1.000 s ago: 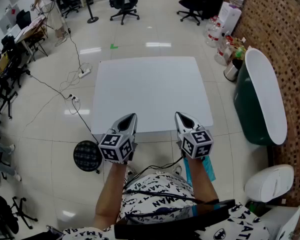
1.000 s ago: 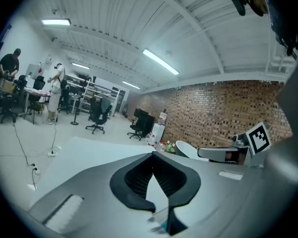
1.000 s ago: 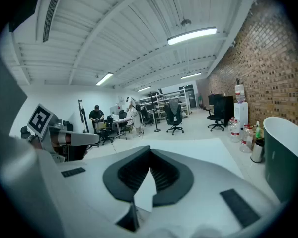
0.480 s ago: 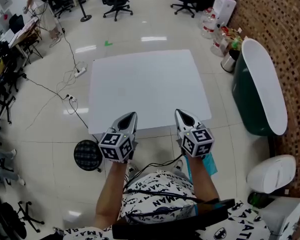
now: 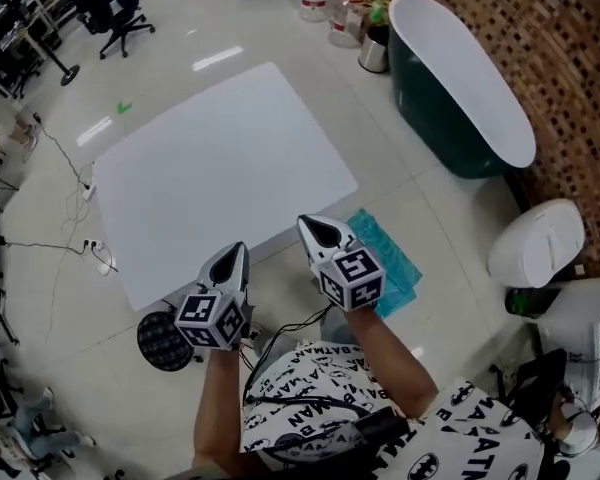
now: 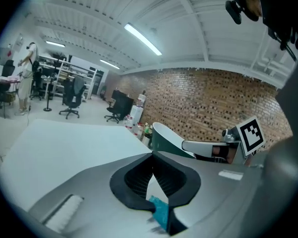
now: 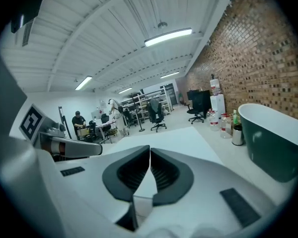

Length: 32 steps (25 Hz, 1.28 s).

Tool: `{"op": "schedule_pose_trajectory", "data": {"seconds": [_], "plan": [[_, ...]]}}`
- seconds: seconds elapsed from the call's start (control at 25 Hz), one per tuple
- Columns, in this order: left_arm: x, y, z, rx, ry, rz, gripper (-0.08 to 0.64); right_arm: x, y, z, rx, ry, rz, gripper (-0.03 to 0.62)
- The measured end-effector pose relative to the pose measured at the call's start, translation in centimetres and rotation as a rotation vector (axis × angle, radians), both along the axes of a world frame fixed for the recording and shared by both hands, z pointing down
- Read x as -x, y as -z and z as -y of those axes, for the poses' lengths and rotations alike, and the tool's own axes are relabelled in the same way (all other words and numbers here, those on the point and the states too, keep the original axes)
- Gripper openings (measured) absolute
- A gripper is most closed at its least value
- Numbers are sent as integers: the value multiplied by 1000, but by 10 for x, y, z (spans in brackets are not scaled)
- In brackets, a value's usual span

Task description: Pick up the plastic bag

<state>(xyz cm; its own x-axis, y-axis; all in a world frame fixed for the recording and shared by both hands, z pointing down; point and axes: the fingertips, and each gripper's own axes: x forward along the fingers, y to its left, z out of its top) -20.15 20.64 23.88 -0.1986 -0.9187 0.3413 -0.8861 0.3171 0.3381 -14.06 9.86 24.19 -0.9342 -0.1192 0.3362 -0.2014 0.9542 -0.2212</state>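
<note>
Hazard: left gripper point(image 5: 236, 251) and right gripper point(image 5: 316, 227) both pinched together and empty, teal plastic bag point(image 5: 392, 264) lying flat on floor point(image 5: 420, 193) beside white table point(image 5: 210, 168); unopened jaws would likely skid over thin film.

Left gripper point(image 5: 234, 255): jaws together, empty, ahead of the chest.
Right gripper point(image 5: 315, 228): jaws together, empty, farther ahead of the chest.
</note>
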Motion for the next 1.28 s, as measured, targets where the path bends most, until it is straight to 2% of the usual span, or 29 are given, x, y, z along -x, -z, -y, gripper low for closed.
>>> {"op": "schedule_pose_trajectory", "data": {"seconds": [0.08,0.2,0.28,0.32,0.36,0.52,0.6,0.68,0.88,1.04,1.28], "plan": [[-26,-15,26,24,-74,-28,0,-23,-13,20,10,-67,-18,26],[-66,-39,64,55,-177,-65,0,-60,-35,54,26,-164,-53,135],[-91,-54,91,75,-244,-89,0,-86,-51,80,35,-229,-79,137],[-103,-63,103,87,-278,-102,0,-98,-61,92,44,-262,-97,161],[-114,-72,113,100,-310,-113,0,-111,-72,101,58,-294,-117,222],[-157,-113,149,158,-397,-165,0,-164,-129,131,117,-383,-220,227],[-179,-139,170,179,-418,-199,0,-191,-161,145,148,-408,-277,255],[-194,-166,184,215,-425,-221,0,-212,-194,154,183,-427,-326,255],[-217,-234,204,330,-423,-270,0,-246,-272,157,273,-439,-435,287],[-229,-299,223,413,-431,-292,0,-259,-341,165,296,-417,-526,310],[-227,-402,232,543,-417,-301,0,-261,-458,158,326,-353,-645,310]]}}
